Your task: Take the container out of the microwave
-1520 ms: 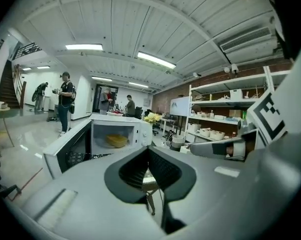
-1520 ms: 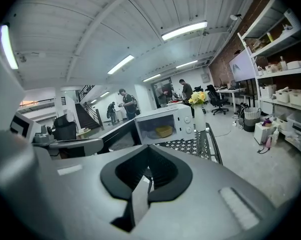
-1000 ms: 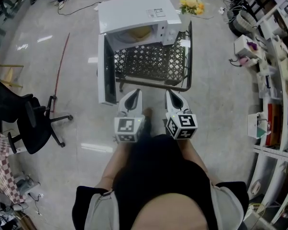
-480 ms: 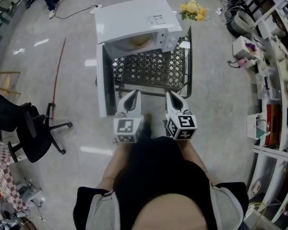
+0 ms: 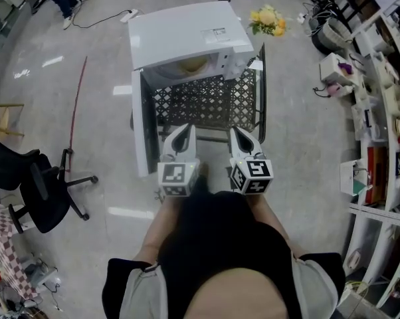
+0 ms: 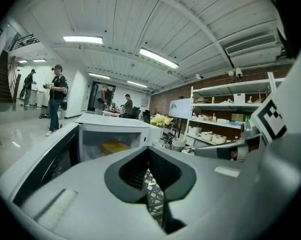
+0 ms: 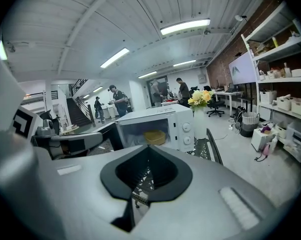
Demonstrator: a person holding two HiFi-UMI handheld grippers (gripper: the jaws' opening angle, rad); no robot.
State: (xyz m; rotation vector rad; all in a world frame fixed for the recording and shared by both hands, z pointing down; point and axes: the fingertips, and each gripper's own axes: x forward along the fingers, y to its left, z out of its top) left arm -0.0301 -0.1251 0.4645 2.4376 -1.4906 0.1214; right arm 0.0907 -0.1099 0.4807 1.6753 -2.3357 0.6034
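Note:
A white microwave (image 5: 187,35) stands at the far end of a black lattice table (image 5: 206,102), its door (image 5: 139,125) swung open to the left. Inside sits a yellow container (image 5: 193,64), which also shows in the left gripper view (image 6: 114,147) and the right gripper view (image 7: 154,136). My left gripper (image 5: 184,129) and right gripper (image 5: 236,130) hover side by side over the table's near edge, well short of the microwave. Both point at the oven's opening. Each pair of jaws is shut with nothing between them.
Yellow flowers (image 5: 268,20) stand just right of the microwave. A black office chair (image 5: 34,185) is on the floor at the left, near a red stick (image 5: 77,105). Crowded shelves (image 5: 379,111) line the right side. People (image 6: 55,99) stand far behind.
The microwave and table have come closer in the head view as the person steps toward them. Both grippers keep their shut pose, side by side.

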